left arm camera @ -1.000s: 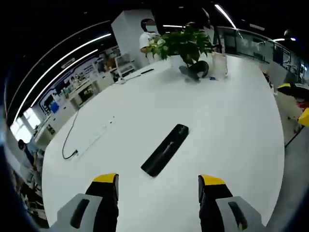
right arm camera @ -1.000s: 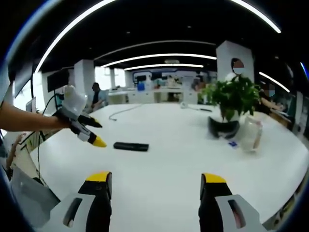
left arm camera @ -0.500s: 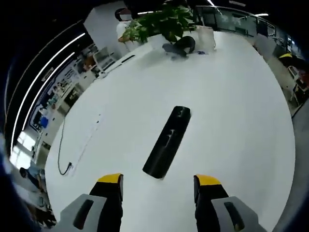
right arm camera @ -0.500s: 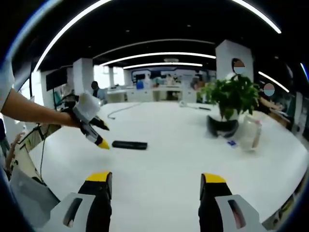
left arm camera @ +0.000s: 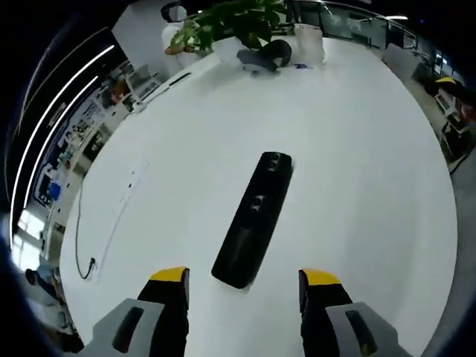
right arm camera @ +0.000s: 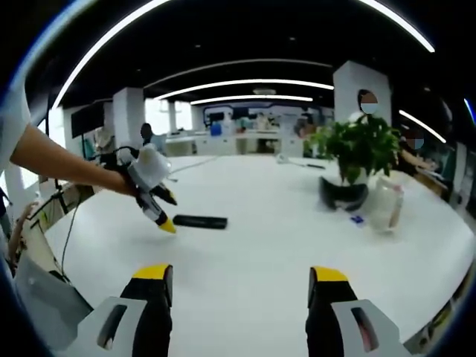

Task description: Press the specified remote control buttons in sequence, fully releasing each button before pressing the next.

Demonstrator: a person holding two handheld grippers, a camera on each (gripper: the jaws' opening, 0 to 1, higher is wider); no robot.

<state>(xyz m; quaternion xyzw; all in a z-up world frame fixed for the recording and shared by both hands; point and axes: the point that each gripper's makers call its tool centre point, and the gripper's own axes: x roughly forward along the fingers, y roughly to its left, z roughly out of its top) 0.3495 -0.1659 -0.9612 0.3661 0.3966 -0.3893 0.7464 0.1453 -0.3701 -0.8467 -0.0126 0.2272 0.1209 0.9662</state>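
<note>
Black remote control (left arm camera: 253, 218) flat on the white table (left arm camera: 357, 186), lying lengthwise just beyond and between the left gripper (left arm camera: 242, 281) jaws, near end close to the yellow tips, small buttons faintly visible along its top face. Left jaws spread apart, holding nothing. From the right gripper view, left gripper (right arm camera: 165, 213) tilted down, hovering just left of the remote control (right arm camera: 199, 221), tips above the tabletop and not touching it. Right gripper (right arm camera: 242, 278) held well back on the near side, jaws also apart, empty.

Farther off: potted plant (right arm camera: 360, 151), dark object (right arm camera: 343, 195) at its base, clear jar (right arm camera: 385, 201) to its right, thin cable (left arm camera: 95, 238) trailing along the left of the table.

Step in hand, judging by the pose: lining up for a button press, none made yet.

Risks from here:
- Buttons small and closely spaced; a wide yellow tip likely to catch two at once or the wrong one.
- Remote loose on a smooth surface; an angled push likely to slide or spin it rather than depress the key.
- With jaws apart, possible straddling of the body instead of landing on a button.
- Incomplete lift between presses apt to break the sequence.
</note>
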